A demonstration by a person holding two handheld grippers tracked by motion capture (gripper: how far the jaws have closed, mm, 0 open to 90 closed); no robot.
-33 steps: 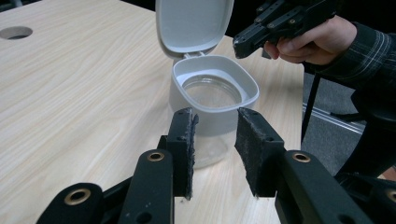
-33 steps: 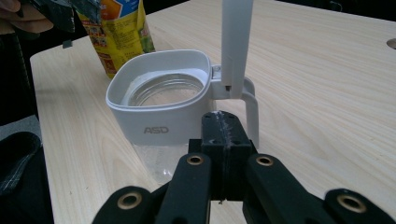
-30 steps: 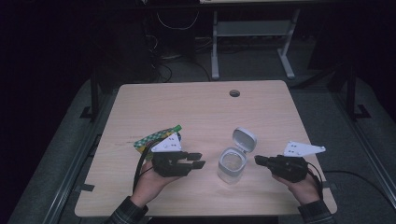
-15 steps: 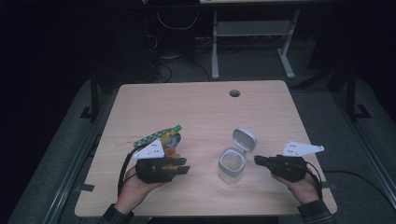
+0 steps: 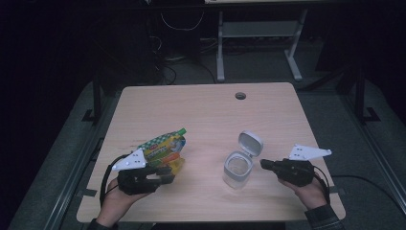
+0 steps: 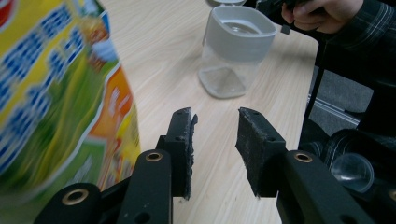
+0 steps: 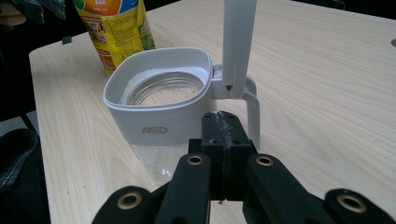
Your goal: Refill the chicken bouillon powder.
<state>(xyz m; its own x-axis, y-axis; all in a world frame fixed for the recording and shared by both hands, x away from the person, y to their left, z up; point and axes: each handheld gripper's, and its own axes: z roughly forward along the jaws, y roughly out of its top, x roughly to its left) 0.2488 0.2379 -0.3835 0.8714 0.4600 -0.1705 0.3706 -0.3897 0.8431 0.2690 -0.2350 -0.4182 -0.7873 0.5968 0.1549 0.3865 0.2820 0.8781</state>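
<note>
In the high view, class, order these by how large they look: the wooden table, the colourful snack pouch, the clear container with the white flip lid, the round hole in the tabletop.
1. Wooden table
2. Colourful snack pouch
3. Clear container with white flip lid, close to the pouch, so unsure
4. Round hole

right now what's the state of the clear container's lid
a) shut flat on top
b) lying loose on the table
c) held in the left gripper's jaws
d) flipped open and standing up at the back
d: the lid stands upright on its hinge behind the open mouth of the container, and the right gripper view shows it rising straight up from the rim.
</note>
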